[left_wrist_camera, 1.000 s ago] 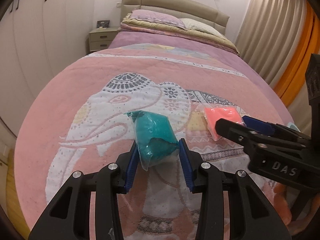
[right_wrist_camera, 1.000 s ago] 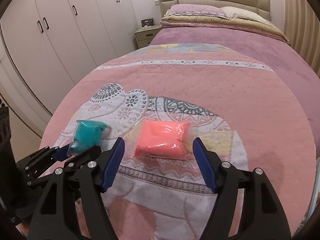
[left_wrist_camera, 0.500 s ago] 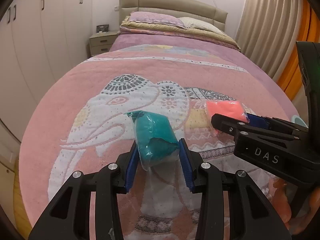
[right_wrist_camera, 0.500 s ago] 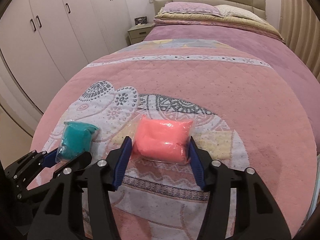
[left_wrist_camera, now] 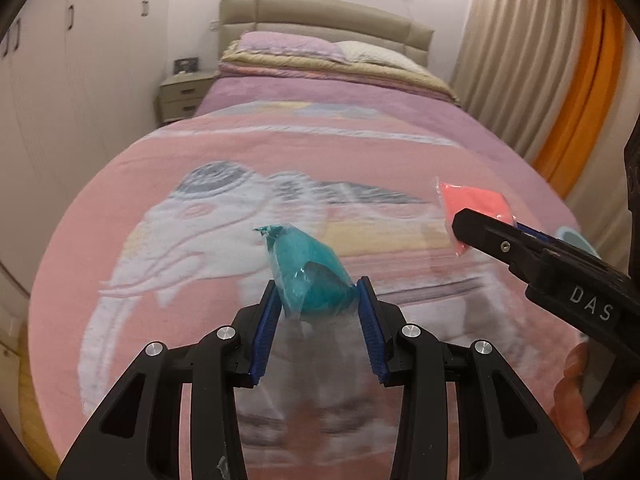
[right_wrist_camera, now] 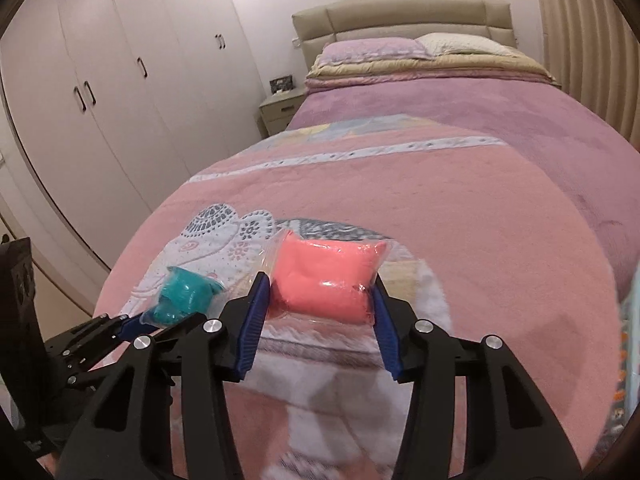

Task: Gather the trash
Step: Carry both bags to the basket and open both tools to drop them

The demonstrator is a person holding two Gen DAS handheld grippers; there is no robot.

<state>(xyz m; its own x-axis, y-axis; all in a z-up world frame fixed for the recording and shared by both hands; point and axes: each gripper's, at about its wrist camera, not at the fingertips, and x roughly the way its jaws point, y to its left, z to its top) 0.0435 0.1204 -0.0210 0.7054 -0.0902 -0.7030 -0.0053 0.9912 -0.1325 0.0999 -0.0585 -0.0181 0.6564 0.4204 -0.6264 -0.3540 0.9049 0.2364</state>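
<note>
Now both packets are off the blanket: left claw grips the teal packet, right claw the coral packet.

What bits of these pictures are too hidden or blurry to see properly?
- Left wrist view: the elephant pattern on the pink blanket is smeared by motion blur.
- Left wrist view: the right tongs cover part of the coral-pink plastic bag.
- Right wrist view: the left tongs hide the bottom of the teal plastic bag.
- Both views: the small framed thing on the beige nightstand is too small to read.
</note>
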